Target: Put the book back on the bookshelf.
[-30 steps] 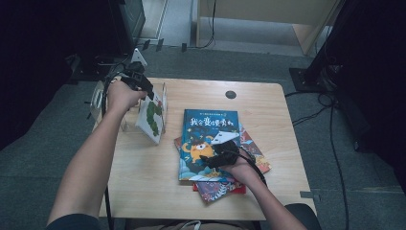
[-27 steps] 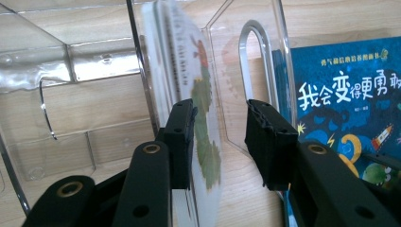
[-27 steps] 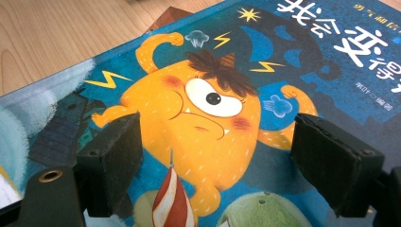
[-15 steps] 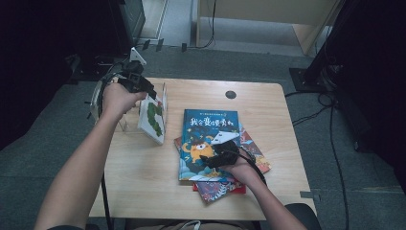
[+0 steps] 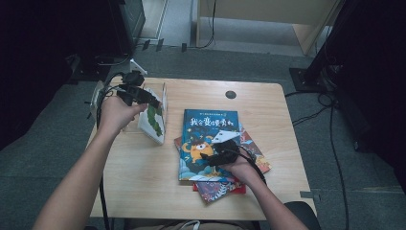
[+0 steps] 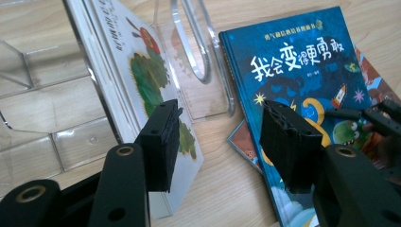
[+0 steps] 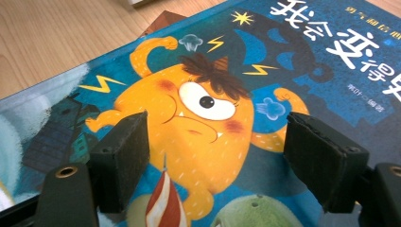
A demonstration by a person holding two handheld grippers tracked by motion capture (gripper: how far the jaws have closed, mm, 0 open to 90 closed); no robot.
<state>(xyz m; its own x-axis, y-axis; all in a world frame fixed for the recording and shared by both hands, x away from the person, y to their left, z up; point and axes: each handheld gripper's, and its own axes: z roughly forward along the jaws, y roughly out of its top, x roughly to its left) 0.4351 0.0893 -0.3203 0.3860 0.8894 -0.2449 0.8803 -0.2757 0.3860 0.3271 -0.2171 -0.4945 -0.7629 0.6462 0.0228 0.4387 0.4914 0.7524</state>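
Note:
A white picture book (image 5: pixel 154 120) (image 6: pixel 142 71) with a green caterpillar leans in a clear acrylic stand (image 5: pixel 164 93) (image 6: pixel 47 118) at the table's left. My left gripper (image 5: pixel 152 100) (image 6: pixel 222 109) hovers just off its cover, open; its jaws have just been opening and nothing is between them. A blue book (image 5: pixel 210 124) (image 6: pixel 302 61) (image 7: pixel 307 61) with an orange monster lies flat on top of a small stack. My right gripper (image 5: pixel 205 154) (image 7: pixel 217 125) is low over that cover, open; its jaws have just been closing a little, with no object between them.
Red and patterned books (image 5: pixel 220 189) stick out from under the blue one. The wooden table (image 5: pixel 143 191) has a round black cable hole (image 5: pixel 231 94) at the back. Cables trail off the left edge. Dark equipment stands beyond the far left corner.
My left hand has drawn back slightly toward the near side, beside the white book. The right hand has stayed on the blue book.

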